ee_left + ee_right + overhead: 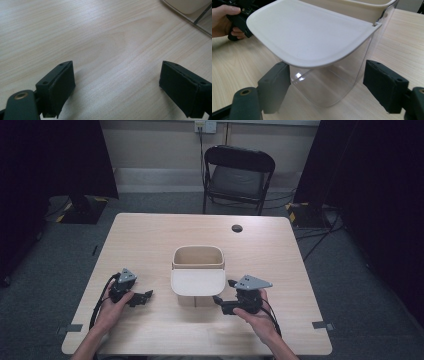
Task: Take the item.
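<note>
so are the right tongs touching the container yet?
Apart. The right gripper view shows the right tongs open, jaws on either side of the clear container, with bare table visible between each jaw and its wall. The white lid hangs above them.

container mid-table | left gripper left | right gripper right

In the left gripper view, only a corner of the clear container shows beyond the right-hand jaw, cut off by the top edge. In the right gripper view, its open white lid hides the upper front wall ahead of the jaws.
</note>
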